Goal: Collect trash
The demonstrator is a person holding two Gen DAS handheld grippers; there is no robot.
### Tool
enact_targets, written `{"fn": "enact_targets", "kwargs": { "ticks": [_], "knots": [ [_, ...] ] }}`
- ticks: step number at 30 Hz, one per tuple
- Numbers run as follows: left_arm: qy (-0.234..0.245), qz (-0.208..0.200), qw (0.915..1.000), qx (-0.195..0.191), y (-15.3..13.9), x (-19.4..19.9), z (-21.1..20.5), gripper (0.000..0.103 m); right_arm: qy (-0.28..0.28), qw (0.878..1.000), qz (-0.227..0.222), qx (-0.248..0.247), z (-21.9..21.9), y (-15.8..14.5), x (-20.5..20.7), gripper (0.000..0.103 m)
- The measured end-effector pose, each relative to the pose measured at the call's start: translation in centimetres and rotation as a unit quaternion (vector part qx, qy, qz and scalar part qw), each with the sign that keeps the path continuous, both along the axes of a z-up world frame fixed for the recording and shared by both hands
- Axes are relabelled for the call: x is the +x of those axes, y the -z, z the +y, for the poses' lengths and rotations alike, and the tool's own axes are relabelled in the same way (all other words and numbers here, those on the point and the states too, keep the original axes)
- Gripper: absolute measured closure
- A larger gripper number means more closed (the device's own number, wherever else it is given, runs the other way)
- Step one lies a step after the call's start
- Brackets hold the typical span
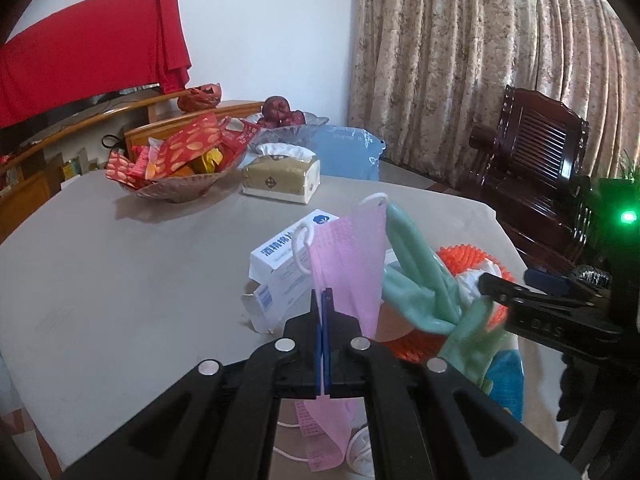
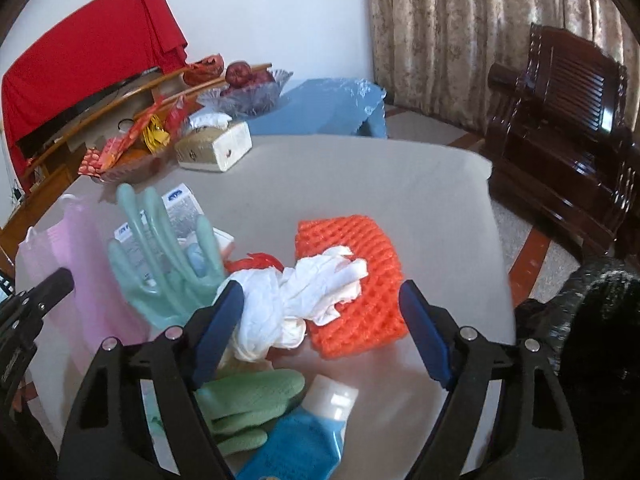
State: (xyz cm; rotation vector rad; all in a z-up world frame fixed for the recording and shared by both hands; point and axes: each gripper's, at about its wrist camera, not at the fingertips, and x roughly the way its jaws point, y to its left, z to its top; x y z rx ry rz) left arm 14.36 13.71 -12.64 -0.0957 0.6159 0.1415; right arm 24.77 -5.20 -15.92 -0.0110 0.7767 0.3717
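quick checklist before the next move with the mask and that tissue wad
1. Left gripper shut on pink face mask: ok.
2. Mask lifted off the table: ok.
3. Right gripper open: ok.
4. Crumpled white tissue between right gripper's fingers: ok.
5. Orange foam net out of the closing path: not ok, it lies under the tissue.
6. Trash bin in view: not ok, none seen.

Left hand-held gripper: matte black plastic frame with triangular cut-outs; four round silver fasteners across the linkage; slim blue pads lining the inner faces of the fingers. Right hand-held gripper: same black frame, silver fasteners, broader view of blue pads; from the left camera its side shows embossed characters, partly legible, and a green indicator light behind.
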Motion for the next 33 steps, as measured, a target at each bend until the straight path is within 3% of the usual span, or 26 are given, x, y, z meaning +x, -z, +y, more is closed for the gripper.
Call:
{"fn": "enact_targets", "kwargs": {
  "ticks": [4, 7, 9, 12, 19, 33],
  "knots": [
    [0.001, 0.0, 1.0, 0.0, 0.2, 0.2, -0.1, 0.103, -0.011, 1.0, 0.014, 0.008, 0.3, 0.5, 0.5, 0.029],
    [0.002, 0.0, 1.0, 0.0, 0.2, 0.2, -0.3, 0.102, -0.034, 0.999, 0.026, 0.015, 0.8, 0.8, 0.5, 0.044],
    [0.003, -0.001, 1.0, 0.0, 0.2, 0.2, -0.5, 0.102, -0.054, 0.998, 0.033, 0.024, 1.1, 0.8, 0.3, 0.065],
    [0.007, -0.005, 1.0, 0.003, -0.2, 0.0, -0.9, 0.102, -0.07, 0.997, 0.031, 0.026, 1.0, 0.3, -0.2, 0.077],
    [0.011, -0.022, 0.9997, 0.006, -1.9, -0.7, -1.2, 0.102, -0.066, 0.997, -0.003, 0.049, -0.2, -2.9, -1.7, 0.081],
    [0.065, -0.093, 0.9935, -0.002, -8.5, -3.1, -4.8, 0.103, -0.057, 0.99, -0.103, 0.081, -4.8, -11.9, -6.6, 0.081]
  ]
}}
